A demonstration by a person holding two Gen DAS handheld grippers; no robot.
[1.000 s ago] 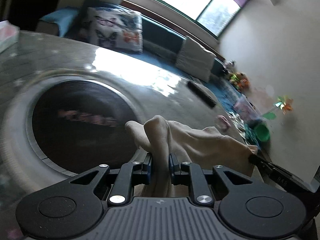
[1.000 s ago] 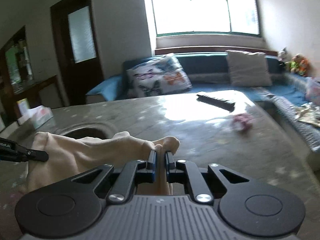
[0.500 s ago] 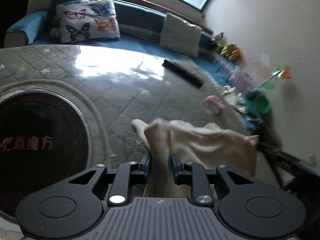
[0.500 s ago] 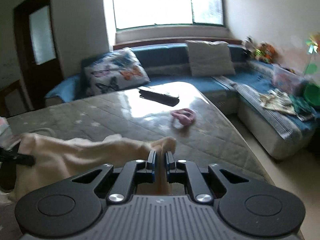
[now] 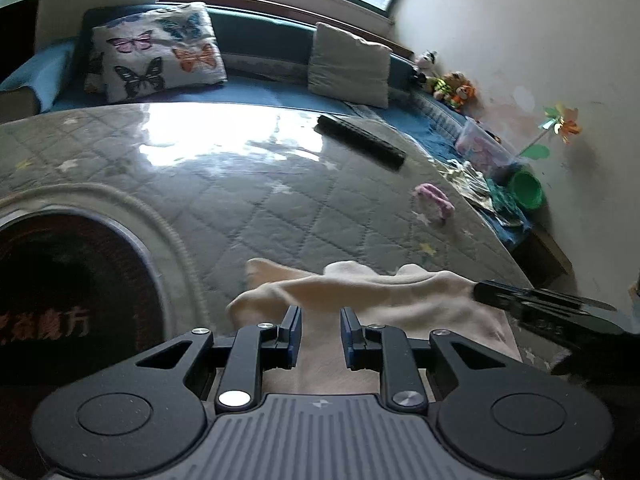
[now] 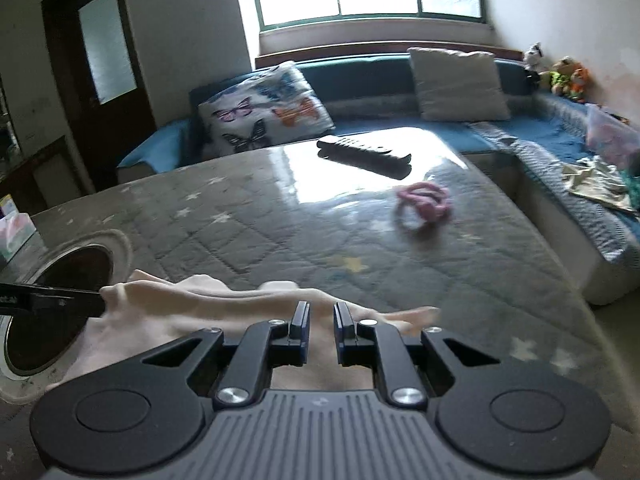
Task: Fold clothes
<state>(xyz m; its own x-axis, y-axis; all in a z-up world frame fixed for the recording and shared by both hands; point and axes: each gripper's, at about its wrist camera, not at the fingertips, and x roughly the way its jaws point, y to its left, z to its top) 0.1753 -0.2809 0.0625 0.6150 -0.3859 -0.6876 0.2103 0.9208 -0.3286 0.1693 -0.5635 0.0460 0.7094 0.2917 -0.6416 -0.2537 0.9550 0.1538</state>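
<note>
A cream garment point(image 5: 372, 292) lies bunched on the quilted grey table cover point(image 5: 280, 184), right in front of both grippers. My left gripper point(image 5: 320, 320) is open, its jaws parted over the cloth. My right gripper point(image 6: 321, 318) is open too, jaws apart above the same garment point(image 6: 224, 304). The right gripper's fingers point(image 5: 532, 304) show at the right of the left wrist view by the cloth's right end. The left gripper's fingers point(image 6: 52, 300) show at the left of the right wrist view by the cloth's left end.
A dark round inset point(image 5: 60, 292) sits in the table at left. A black remote-like bar point(image 5: 360, 142) and a pink hair tie point(image 6: 424, 200) lie farther back. A blue sofa point(image 6: 400, 76) with a butterfly pillow point(image 5: 156, 54) runs behind and along the right.
Both grippers have opened and let go of the cream garment, which now rests on the table. Both have come lower and closer to the surface.
</note>
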